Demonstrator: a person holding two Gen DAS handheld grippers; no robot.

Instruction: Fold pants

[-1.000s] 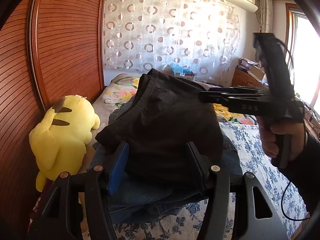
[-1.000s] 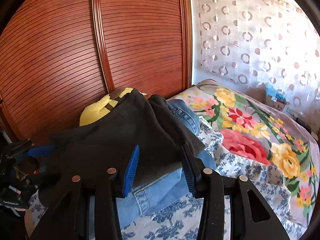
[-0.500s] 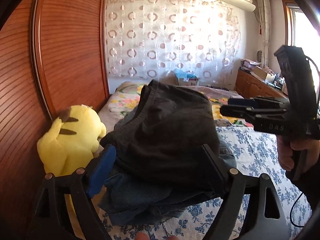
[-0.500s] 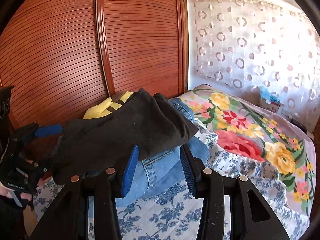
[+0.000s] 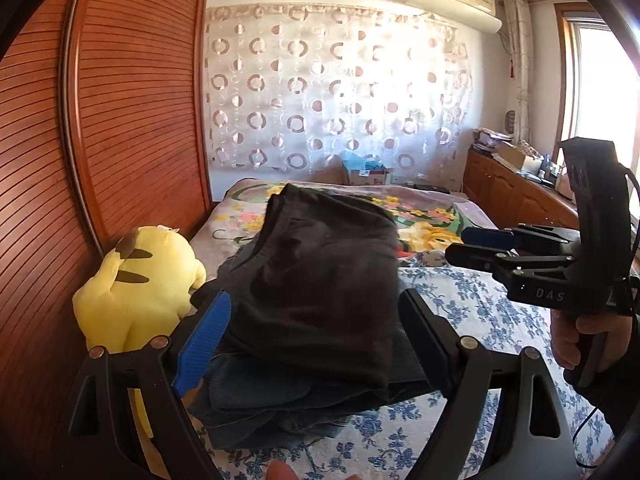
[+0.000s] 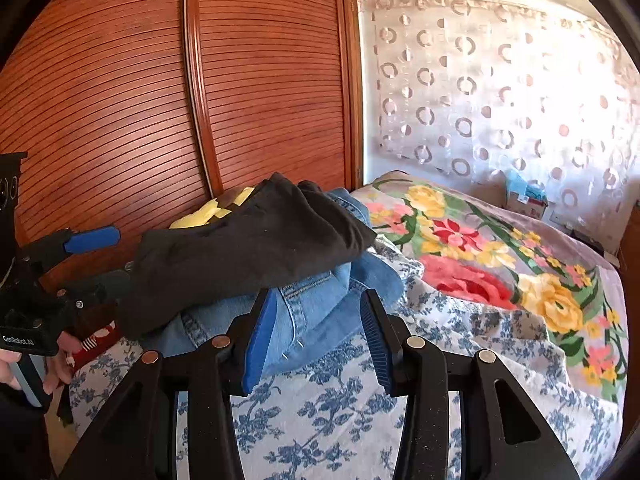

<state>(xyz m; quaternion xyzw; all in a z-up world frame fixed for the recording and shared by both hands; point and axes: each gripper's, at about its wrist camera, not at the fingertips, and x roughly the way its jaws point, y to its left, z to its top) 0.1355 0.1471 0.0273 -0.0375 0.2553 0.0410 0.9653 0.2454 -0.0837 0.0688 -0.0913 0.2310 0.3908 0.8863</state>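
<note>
The black pants [image 5: 320, 280] lie folded on top of a stack of blue jeans [image 6: 320, 304], mid-frame in both views, on the bed; the bed [image 6: 360, 412] wears a blue-flowered sheet near the cameras and a bright floral blanket [image 6: 480, 256] farther back, toward the right of the right wrist view; behind it all stands a slatted wooden wardrobe [image 6: 200, 100] filling the upper left, and a curtain with ring patterns [image 5: 340, 92] across the back wall; a yellow plush toy [image 5: 136, 292] sits at the left of the left wrist view, just beside the stack. The left gripper [image 5: 316, 344] has its jaws spread wide either side of the near end of the black pants, not pressing on the cloth as far as I can see; the right gripper [image 6: 316, 336] stands part open, its fingers apart with nothing clamped between them, just in front of the jeans; a hand [image 5: 584, 340] grips its handle at the right edge.
</note>
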